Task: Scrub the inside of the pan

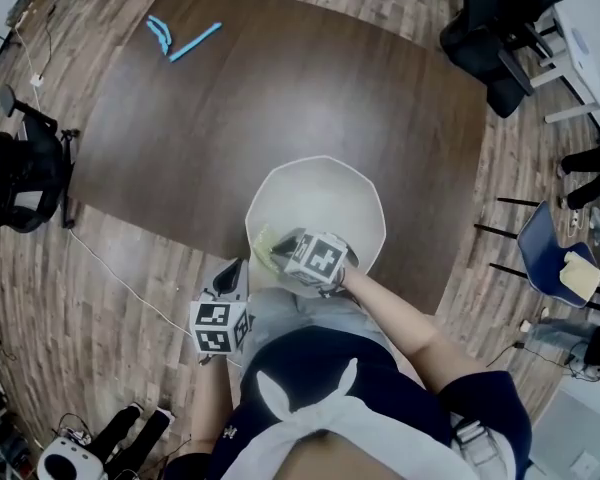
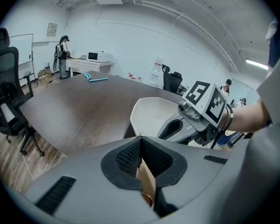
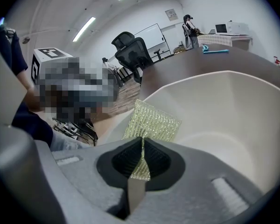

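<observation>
A white pan (image 1: pixel 320 173) sits at the near edge of the dark brown table (image 1: pixel 230 118). My right gripper (image 1: pixel 280 254) is over the pan's near rim, shut on a yellow-green mesh scrub pad (image 1: pixel 265 246). In the right gripper view the scrub pad (image 3: pixel 154 122) sticks out past the jaws against the pan's inner wall (image 3: pixel 224 115). My left gripper (image 1: pixel 235 276) is at the pan's near left, off the table edge. Its jaws are shut on a tan handle (image 2: pixel 147 181) with a copper ring, and the pan (image 2: pixel 151 113) lies just beyond it.
A light blue tool (image 1: pixel 185 38) lies at the table's far left. Black office chairs stand at the left (image 1: pixel 20 168) and far right (image 1: pixel 500 28), and a blue chair (image 1: pixel 555 258) at the right. A cable runs over the wood floor (image 1: pixel 110 273).
</observation>
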A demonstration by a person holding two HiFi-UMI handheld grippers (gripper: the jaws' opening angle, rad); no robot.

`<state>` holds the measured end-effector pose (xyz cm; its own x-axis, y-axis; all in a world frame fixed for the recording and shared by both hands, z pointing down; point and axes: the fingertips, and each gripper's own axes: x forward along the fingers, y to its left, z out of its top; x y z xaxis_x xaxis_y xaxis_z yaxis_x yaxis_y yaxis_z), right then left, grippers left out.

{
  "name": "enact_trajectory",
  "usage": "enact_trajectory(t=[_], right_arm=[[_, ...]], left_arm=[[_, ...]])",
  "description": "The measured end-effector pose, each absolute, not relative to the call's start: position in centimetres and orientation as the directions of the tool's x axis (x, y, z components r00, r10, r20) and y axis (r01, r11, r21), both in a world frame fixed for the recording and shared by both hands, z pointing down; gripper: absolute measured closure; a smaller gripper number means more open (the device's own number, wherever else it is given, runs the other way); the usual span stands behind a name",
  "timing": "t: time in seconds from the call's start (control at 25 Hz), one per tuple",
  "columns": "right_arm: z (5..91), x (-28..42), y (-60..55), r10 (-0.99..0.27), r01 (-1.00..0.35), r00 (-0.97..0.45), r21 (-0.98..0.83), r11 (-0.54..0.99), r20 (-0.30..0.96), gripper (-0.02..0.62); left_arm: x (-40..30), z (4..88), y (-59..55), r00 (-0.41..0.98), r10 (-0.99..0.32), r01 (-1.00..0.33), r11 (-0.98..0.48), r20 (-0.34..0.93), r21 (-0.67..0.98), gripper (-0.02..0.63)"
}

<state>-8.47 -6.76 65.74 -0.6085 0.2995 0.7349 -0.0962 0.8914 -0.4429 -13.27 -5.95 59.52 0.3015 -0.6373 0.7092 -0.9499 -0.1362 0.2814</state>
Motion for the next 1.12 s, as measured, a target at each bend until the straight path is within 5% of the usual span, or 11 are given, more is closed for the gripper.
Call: enact_trajectory(t=[1.12], right_arm=[[63.6, -10.3, -10.6, 0.063, -0.150, -0.688, -0.226, 0.963, 0.723, 0.580]], left_arm=[[-12.2, 59.5, -6.6, 0.377, -0.553, -0.926, -0.223, 0.743, 0.303, 0.604]])
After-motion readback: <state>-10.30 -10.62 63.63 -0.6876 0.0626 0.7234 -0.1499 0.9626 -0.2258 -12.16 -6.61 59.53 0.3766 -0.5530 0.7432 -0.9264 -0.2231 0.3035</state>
